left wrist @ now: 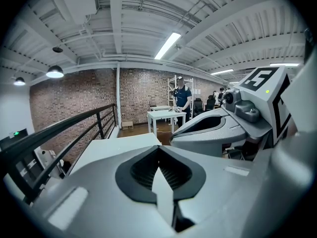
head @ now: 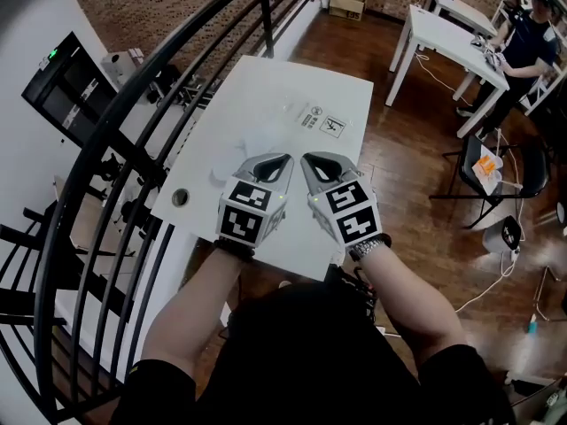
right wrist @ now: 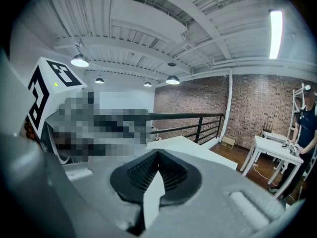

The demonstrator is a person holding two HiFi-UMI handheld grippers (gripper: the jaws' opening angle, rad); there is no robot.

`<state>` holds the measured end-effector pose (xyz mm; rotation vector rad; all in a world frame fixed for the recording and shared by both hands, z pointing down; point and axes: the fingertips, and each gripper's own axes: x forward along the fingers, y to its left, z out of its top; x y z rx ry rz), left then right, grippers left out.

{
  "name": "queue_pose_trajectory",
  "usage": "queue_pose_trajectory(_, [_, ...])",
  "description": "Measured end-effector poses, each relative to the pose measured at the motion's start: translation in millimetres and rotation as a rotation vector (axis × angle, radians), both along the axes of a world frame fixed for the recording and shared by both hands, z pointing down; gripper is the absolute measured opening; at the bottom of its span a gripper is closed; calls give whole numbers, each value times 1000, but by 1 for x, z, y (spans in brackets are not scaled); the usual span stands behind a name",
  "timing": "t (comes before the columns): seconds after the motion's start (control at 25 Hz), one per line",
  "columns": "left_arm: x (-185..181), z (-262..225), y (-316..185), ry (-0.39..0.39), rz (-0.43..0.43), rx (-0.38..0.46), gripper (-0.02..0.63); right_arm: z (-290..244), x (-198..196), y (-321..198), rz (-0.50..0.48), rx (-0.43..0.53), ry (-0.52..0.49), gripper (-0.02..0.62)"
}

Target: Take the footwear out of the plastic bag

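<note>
Plastic bag (head: 306, 122), clear and flat, lies mid-surface. Its two printed labels sit at the far right end, and it seems to stretch from there toward the near left. The footwear inside is too pale against the white to make out, so I cannot tell which way it points.

A black railing (head: 177, 69) curves along the left of the white surface (head: 266, 73). A second white table (head: 447, 34) stands well apart at the right, with a person (head: 532, 38) beside it and a chair (head: 505, 171) nearer.

The left tool (head: 280, 160) and right tool (head: 310, 160) hang side by side over the near half, tips toward the bag. Both are closed with nothing between them.

A cardboard box (head: 346, 4) sits on the far floor.
</note>
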<state>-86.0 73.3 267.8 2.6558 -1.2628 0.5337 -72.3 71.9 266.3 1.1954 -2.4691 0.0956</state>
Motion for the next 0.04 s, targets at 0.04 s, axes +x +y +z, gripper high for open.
queue_pose_trajectory(0.04, [-1, -2, -2, -3, -2, 8, 17, -2, 0, -2, 1, 4, 0, -8])
